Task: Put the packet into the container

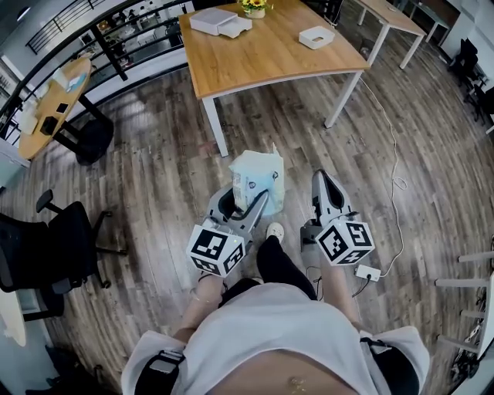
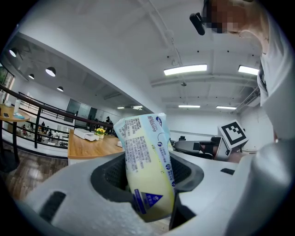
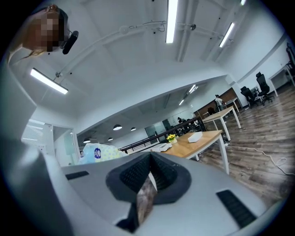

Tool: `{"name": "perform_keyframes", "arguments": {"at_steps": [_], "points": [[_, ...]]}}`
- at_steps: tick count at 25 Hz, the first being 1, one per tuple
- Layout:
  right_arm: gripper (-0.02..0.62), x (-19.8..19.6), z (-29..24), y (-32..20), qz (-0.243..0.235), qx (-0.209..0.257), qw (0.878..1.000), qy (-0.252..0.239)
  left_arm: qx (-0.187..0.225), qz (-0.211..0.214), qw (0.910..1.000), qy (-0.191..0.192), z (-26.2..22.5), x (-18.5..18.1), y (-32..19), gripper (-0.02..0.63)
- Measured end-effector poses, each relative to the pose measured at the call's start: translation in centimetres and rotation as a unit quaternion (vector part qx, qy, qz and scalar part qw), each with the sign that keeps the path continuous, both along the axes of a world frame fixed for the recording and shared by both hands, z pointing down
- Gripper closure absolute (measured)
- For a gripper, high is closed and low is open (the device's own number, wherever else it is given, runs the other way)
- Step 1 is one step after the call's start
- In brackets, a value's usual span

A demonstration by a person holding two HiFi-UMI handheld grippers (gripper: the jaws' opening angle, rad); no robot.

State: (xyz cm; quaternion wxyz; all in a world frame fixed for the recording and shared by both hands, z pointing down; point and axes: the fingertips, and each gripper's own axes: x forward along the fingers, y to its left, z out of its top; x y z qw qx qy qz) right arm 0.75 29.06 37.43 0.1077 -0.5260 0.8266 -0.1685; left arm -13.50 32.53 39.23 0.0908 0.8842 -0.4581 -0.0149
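A pale yellow and blue packet (image 1: 258, 177) stands upright between the jaws of my left gripper (image 1: 247, 197), which is shut on its lower part. In the left gripper view the packet (image 2: 145, 156) fills the gap of the left gripper (image 2: 148, 168), printed side showing. My right gripper (image 1: 321, 179) is beside it on the right, shut and holding nothing; in its own view the right gripper (image 3: 150, 161) shows only a thin slit, with the packet (image 3: 99, 152) off to its left. A white open container (image 1: 316, 36) sits on the wooden table (image 1: 262, 58) ahead, well beyond both grippers.
A white box (image 1: 220, 21) and yellow flowers (image 1: 253, 6) are at the table's far side. A black office chair (image 1: 62, 247) stands left, and a round table (image 1: 54, 100) is further back. A power strip (image 1: 367, 271) and its cable lie on the wood floor at right.
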Motion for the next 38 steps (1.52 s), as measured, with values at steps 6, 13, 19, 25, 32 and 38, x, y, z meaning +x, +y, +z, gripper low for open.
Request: {"name": "perform_keyframes", "arguments": {"at_steps": [6, 13, 19, 25, 32, 38], "points": [[0.584, 1.5, -0.3, -5.4, -0.012, -0.010, 1.000, -0.005, -0.003, -0.013, 0.9999, 0.000, -0.7, 1.3, -5.2, 0.393], [0.584, 3.4, -0.9, -9.9, -0.019, -0.007, 1.000, -0.006, 0.000, -0.024, 0.9997, -0.004, -1.1, 2.8, -10.0, 0.393], [0.584, 5.3, -0.7, -13.1, -0.015, -0.004, 1.000, -0.008, 0.008, -0.032, 0.9994, -0.008, -1.2, 3.5, -12.7, 0.393], [0.584, 4.8, -0.7, -15.2, -0.028, 0.003, 1.000, -0.014, 0.008, -0.040, 0.9991, -0.015, -0.9, 3.5, -14.3, 0.393], [0.584, 3.6, -0.5, -17.9, -0.043, 0.010, 0.999, -0.013, 0.014, -0.048, 0.9987, -0.013, -0.5, 2.9, -17.0, 0.393], [0.584, 3.7, 0.0, -20.2, -0.048, 0.012, 0.999, -0.009, 0.021, -0.050, 0.9985, -0.011, 0.2, 3.4, -19.7, 0.393]]}}
